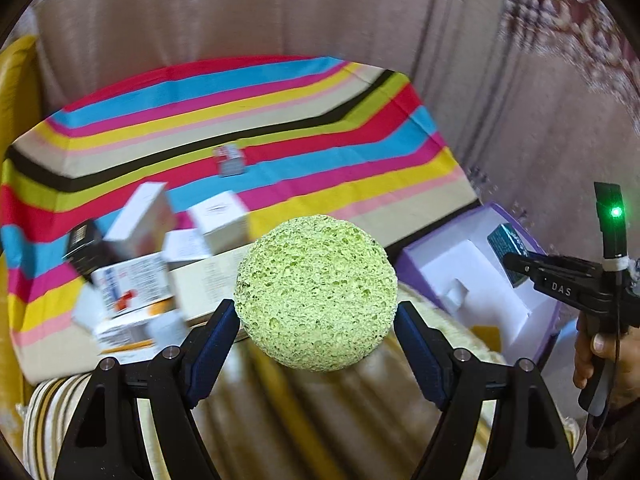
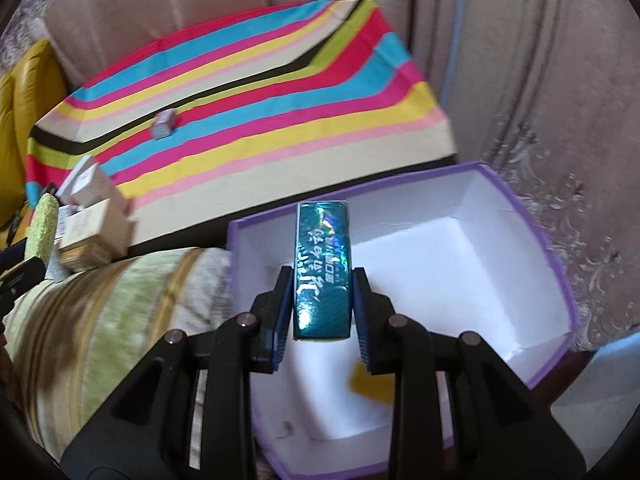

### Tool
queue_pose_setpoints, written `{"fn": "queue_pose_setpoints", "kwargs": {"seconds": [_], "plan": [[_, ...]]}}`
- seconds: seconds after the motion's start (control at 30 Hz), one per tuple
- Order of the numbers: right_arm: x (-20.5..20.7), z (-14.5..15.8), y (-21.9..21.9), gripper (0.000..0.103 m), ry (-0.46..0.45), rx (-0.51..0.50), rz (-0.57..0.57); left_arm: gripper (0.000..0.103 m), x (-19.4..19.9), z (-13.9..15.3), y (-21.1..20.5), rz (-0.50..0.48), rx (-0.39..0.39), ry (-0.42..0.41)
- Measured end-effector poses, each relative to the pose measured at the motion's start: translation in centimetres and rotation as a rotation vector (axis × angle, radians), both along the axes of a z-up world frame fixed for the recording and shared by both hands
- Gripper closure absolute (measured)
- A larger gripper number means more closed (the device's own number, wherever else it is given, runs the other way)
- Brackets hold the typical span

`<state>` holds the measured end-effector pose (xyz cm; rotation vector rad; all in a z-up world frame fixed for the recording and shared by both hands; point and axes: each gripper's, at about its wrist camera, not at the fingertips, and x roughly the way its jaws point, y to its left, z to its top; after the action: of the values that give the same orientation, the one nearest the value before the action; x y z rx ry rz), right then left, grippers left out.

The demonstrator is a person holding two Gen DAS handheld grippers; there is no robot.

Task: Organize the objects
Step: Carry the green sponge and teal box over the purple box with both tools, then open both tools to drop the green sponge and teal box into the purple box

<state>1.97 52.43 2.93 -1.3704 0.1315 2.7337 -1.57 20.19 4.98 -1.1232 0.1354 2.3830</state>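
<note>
left claw (image 1: 316, 312) pinching green sponge ball (image 1: 316, 292) | right claw (image 2: 320, 300) pinching teal box (image 2: 322, 268) over purple box (image 2: 552, 248)

Two hand-held grippers, both angled downward and both loaded

Left gripper (image 1: 316, 320): jaws wide, pads clamped on a green sponge ball (image 1: 316, 294). Right gripper (image 2: 320, 300): jaws narrow, pads pinching a teal box (image 2: 322, 268); a hand (image 1: 600, 360) grips its handle.
</note>
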Motion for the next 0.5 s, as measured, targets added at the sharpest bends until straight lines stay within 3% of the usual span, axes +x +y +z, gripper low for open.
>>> {"fn": "queue_pose_setpoints", "kwargs": {"seconds": [0.5], "plan": [[2.0,-0.9,7.0,0.070,0.000,0.003,-0.164,0.023,1.7,-0.7,11.9,-0.275,-0.040,-0.039]]}}
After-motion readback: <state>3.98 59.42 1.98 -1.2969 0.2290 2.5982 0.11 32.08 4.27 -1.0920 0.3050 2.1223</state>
